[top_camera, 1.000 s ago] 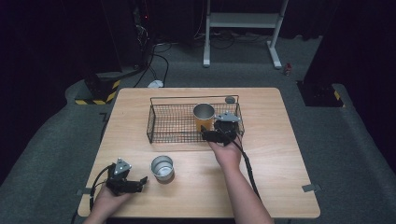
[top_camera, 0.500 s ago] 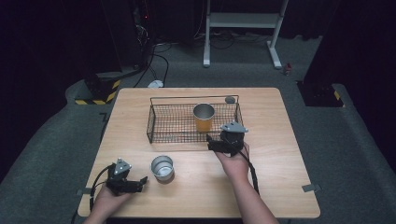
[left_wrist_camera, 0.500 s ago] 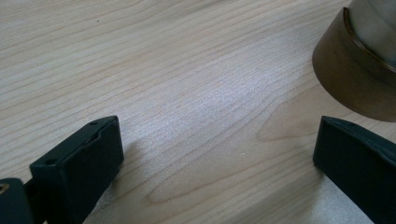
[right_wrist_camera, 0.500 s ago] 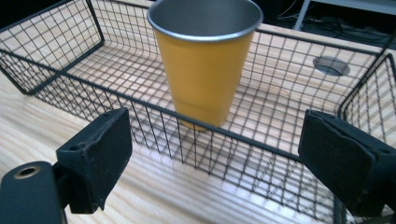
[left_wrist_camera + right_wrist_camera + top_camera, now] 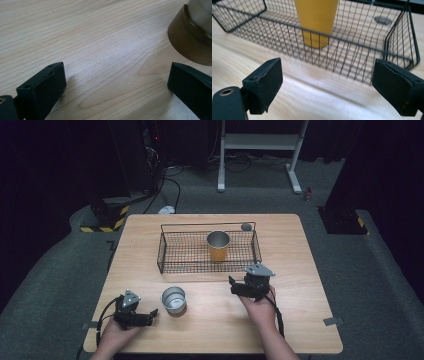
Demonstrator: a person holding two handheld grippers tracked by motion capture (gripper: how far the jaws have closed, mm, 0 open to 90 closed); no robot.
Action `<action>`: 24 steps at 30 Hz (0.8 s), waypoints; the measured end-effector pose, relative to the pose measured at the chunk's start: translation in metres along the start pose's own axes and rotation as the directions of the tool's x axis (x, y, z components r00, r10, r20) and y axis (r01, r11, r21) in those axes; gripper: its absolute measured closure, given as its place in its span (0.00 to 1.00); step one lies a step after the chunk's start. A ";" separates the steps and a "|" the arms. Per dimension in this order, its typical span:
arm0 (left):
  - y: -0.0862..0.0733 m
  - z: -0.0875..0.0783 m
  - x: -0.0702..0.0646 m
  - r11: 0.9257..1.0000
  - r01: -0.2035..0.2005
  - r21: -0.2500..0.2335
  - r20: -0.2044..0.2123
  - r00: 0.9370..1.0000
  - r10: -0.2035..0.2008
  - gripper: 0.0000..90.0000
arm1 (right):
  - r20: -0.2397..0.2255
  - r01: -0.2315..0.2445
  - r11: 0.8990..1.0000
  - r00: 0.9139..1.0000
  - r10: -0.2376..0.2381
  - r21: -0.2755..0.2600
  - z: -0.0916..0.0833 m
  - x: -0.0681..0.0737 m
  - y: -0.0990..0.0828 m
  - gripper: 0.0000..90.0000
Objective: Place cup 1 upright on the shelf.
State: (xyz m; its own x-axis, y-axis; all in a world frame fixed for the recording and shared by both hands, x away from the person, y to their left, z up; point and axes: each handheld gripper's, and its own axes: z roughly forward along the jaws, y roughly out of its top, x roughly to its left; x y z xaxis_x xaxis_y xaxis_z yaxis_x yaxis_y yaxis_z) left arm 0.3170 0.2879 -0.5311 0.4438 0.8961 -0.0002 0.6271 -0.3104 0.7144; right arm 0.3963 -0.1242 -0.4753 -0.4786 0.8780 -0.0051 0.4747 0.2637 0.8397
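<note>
The silver cup (image 5: pixel 173 299) is standing upright on the worktop (image 5: pixel 300 320), just beside the left tongs (image 5: pixel 146 317), which are gaping wide and empty. The right tongs (image 5: pixel 232 286) are also wide, empty and farther off, near the basket (image 5: pixel 165 255) holding the yellow cup (image 5: pixel 218 246).

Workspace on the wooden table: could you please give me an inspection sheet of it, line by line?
Surface: wooden table, level, no spills seen.
Job's things: yellow cup upright inside the wire basket; silver cup upright on the table in front of the basket.
Clutter: small grey disc behind the basket.
Grippers: left gripper open, beside the silver cup, not touching it; right gripper open, holding nothing, in front of the basket.
Cables: one from each gripper; more on the floor behind the table.
Surroundings: grey carpet, white stand, black-and-yellow striped base.
</note>
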 end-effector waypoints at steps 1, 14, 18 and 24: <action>0.000 0.000 0.000 1.000 0.000 0.000 0.000 1.000 0.000 0.02 | 0.003 0.005 1.000 1.000 -0.005 0.005 -0.002 -0.001 -0.003 0.11; 0.000 0.000 0.001 1.000 -0.002 0.000 -0.006 1.000 0.002 0.03 | 0.043 -0.003 0.995 0.999 -0.001 0.101 -0.018 -0.006 -0.044 0.11; 0.000 -0.001 0.000 1.000 0.005 -0.005 -0.009 1.000 -0.005 0.04 | 0.060 0.021 0.991 0.998 -0.029 0.135 -0.025 -0.009 -0.054 0.11; -0.001 -0.001 0.000 1.000 0.014 -0.012 -0.016 1.000 -0.014 0.06 | 0.072 0.000 0.976 0.997 -0.016 0.217 -0.025 -0.014 -0.070 0.11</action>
State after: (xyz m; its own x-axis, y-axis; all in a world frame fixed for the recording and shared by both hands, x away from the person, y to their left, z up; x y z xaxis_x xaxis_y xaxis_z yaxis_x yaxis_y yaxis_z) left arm 0.3158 0.2887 -0.5309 0.4241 0.9056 0.0009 0.6254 -0.2936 0.7230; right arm 0.3510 -0.1648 -0.5207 -0.4320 0.9000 -0.0576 0.6238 0.3443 0.7017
